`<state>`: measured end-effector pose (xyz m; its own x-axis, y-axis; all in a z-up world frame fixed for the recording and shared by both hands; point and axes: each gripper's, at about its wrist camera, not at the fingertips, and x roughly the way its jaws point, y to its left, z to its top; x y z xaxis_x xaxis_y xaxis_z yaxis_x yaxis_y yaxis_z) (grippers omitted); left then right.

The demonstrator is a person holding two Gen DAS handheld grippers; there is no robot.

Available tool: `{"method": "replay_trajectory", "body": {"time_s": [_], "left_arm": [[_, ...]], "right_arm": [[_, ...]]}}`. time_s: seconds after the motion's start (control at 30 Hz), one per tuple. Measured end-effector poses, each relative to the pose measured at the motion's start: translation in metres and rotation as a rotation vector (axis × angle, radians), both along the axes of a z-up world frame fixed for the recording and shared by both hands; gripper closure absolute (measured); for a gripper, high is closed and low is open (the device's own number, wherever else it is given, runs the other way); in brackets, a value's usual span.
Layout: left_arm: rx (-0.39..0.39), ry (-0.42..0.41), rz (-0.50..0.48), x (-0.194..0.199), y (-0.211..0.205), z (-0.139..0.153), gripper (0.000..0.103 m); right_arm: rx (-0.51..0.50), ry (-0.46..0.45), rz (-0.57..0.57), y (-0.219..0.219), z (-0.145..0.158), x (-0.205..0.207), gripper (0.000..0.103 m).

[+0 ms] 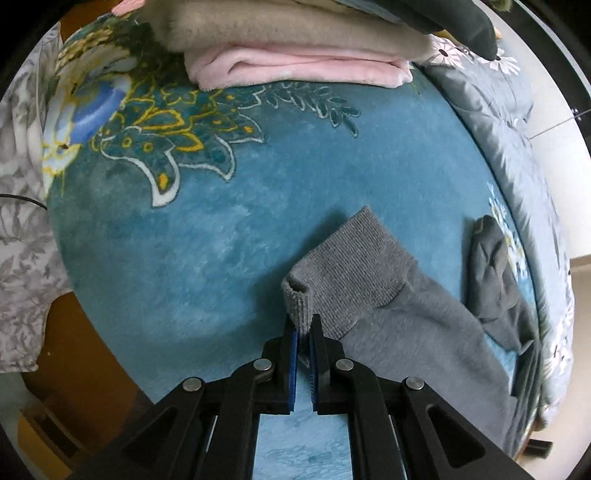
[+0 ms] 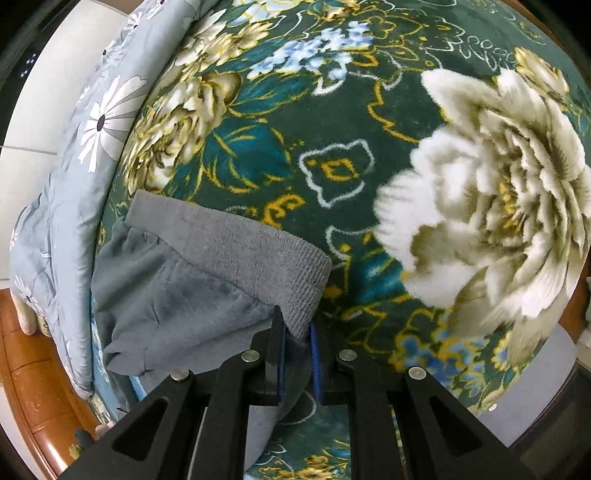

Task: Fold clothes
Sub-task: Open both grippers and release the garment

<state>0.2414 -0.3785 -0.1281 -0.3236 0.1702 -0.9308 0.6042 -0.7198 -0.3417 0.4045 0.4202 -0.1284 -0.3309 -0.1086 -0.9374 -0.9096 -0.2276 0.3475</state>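
With both ends pinched, best to lift evenly. Left tongs (image 1: pixel 303 326) clenched on the ribbed cuff (image 1: pixel 351 273) of a grey garment (image 1: pixel 424 343); right tongs (image 2: pixel 297 328) clamped on its ribbed waistband (image 2: pixel 258 254). Lying on the teal flowered blanket (image 1: pixel 221 229) over the bed, toward its right edge. Worth keeping the cloth taut, carrying cuff toward waistband, laying edges flush. Folded pink and beige pile (image 1: pixel 295 55) far off, well apart.

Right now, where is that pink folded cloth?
In the left wrist view, the pink cloth lies at the top, on the blue blanket, under a beige cloth.
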Motion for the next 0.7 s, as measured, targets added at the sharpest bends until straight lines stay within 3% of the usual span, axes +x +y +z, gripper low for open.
{"method": "replay_trajectory", "body": {"time_s": [0.07, 0.13, 0.17, 0.2, 0.27, 0.37, 0.43, 0.5, 0.63, 0.7], "left_arm": [[0.027, 0.004, 0.007, -0.003, -0.003, 0.001, 0.096], [0.066, 0.007, 0.027, -0.004, -0.01, 0.002, 0.096], [0.082, 0.006, 0.038, -0.003, -0.014, 0.003, 0.094], [0.087, 0.006, 0.05, -0.003, -0.018, 0.005, 0.092], [0.051, 0.005, 0.075, -0.002, -0.024, 0.012, 0.082], [-0.021, 0.018, 0.069, -0.007, -0.026, 0.029, 0.079], [-0.082, 0.024, -0.007, -0.022, -0.009, 0.04, 0.077], [-0.148, 0.03, -0.104, -0.041, 0.014, 0.052, 0.074], [-0.238, 0.047, -0.311, -0.081, 0.069, 0.064, 0.066], [-0.284, 0.055, -0.405, -0.103, 0.102, 0.069, 0.062]], "right_arm": [[-0.025, 0.022, 0.011, 0.0, -0.001, -0.001, 0.087], [-0.094, 0.065, 0.044, 0.003, -0.007, -0.003, 0.071], [-0.122, 0.086, 0.087, 0.005, -0.005, -0.005, 0.058], [-0.15, 0.108, 0.13, 0.007, -0.004, -0.006, 0.056], [-0.072, 0.076, 0.196, 0.014, 0.014, -0.006, 0.056], [0.029, 0.088, 0.146, 0.037, 0.042, 0.002, 0.056], [0.135, 0.081, 0.061, 0.047, 0.059, 0.005, 0.056], [0.169, 0.107, 0.028, 0.048, 0.063, -0.011, 0.056], [0.144, 0.151, 0.127, 0.013, 0.046, -0.071, 0.056], [0.127, 0.155, 0.239, -0.012, 0.034, -0.109, 0.056]]}}
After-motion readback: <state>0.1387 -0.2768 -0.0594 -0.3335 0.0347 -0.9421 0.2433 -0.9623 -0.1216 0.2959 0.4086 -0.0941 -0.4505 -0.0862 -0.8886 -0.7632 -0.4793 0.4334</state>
